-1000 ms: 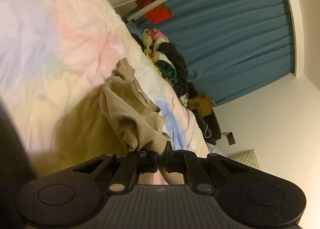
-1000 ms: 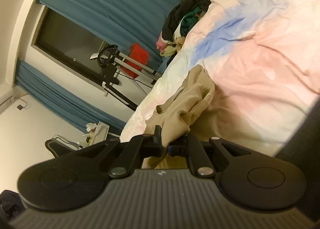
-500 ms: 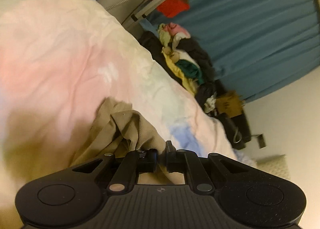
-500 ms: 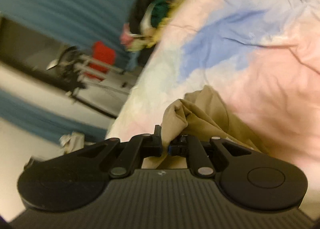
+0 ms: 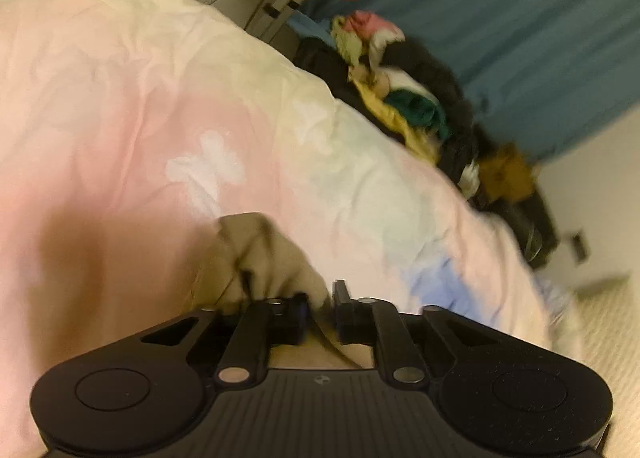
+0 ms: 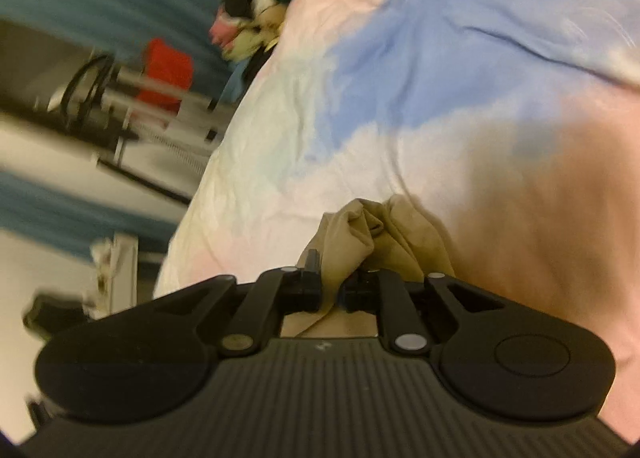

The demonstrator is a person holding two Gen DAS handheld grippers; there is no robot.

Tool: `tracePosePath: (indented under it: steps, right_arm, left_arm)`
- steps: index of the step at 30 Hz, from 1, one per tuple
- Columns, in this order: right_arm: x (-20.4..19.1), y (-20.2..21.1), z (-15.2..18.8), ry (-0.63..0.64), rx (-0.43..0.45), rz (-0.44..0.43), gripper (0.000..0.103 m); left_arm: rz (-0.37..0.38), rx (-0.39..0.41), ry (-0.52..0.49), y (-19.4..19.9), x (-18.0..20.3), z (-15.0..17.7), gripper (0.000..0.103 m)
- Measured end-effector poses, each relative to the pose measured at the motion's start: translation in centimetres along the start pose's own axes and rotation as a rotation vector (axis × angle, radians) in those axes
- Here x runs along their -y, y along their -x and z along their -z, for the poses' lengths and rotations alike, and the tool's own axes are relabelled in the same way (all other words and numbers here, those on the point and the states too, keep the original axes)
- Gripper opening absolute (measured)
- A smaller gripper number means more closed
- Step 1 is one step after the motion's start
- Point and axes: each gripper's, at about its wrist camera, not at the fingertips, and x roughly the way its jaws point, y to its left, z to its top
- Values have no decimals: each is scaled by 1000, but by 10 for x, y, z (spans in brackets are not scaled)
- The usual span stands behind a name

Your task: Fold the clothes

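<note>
The left hand-held gripper is clamped on a bunched fold of the tan woven fabric garment; cloth fills the narrow gap between its black jaws. The right hand-held gripper is likewise clamped on the same tan garment, a gathered ridge of cloth rising between its jaws. The garment is held just above the bed's crumpled pastel duvet, patterned in pink, cream and blue, with its shadow falling on the duvet beside it. Beyond the bed's far edge lies a heap of mixed dark, green, yellow and pink clothes in front of a teal pleated curtain. Both views are motion-blurred.
</note>
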Motion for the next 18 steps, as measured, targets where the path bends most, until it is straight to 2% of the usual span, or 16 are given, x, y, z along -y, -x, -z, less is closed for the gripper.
tracePosePath:
  steps: [1, 2, 3, 4, 6, 7, 9, 11, 12, 15, 18]
  right_arm:
    - [-5, 2, 1, 45, -4, -9, 39]
    - [-10, 5, 1, 90, -7, -21, 53]
    - [-18, 13, 6, 143, 1, -55, 84]
    - [-26, 20, 10, 179, 9, -93, 90]
    - [-40, 33, 19, 258, 45, -159, 89]
    - [-45, 37, 24, 298, 72, -156, 89]
    - [-52, 34, 33, 388, 99, -107, 90]
    - [-54, 18, 36, 463, 79, -79, 86]
    - [-51, 8, 35, 475, 77, -52, 78]
    - [-46, -20, 31, 537, 65, 23, 65]
    - [-37, -39, 28, 534, 35, 48, 56]
  left_arm:
    - [-3, 5, -51, 3, 6, 1, 51]
    - [6, 19, -101, 8, 13, 5, 72]
    - [9, 34, -139, 13, 19, 9, 81]
    - [1, 52, -187, 18, 26, 15, 89]
    - [-8, 83, -276, 26, 37, 27, 89]
    - [-9, 97, -318, 29, 42, 33, 89]
    - [-17, 118, -385, 28, 48, 40, 89]
    - [-48, 127, -446, 17, 51, 44, 89]
    - [-73, 127, -465, 10, 50, 45, 89]
    - [-93, 104, -437, -13, 37, 40, 88]
    - [-112, 81, -408, -35, 25, 36, 88]
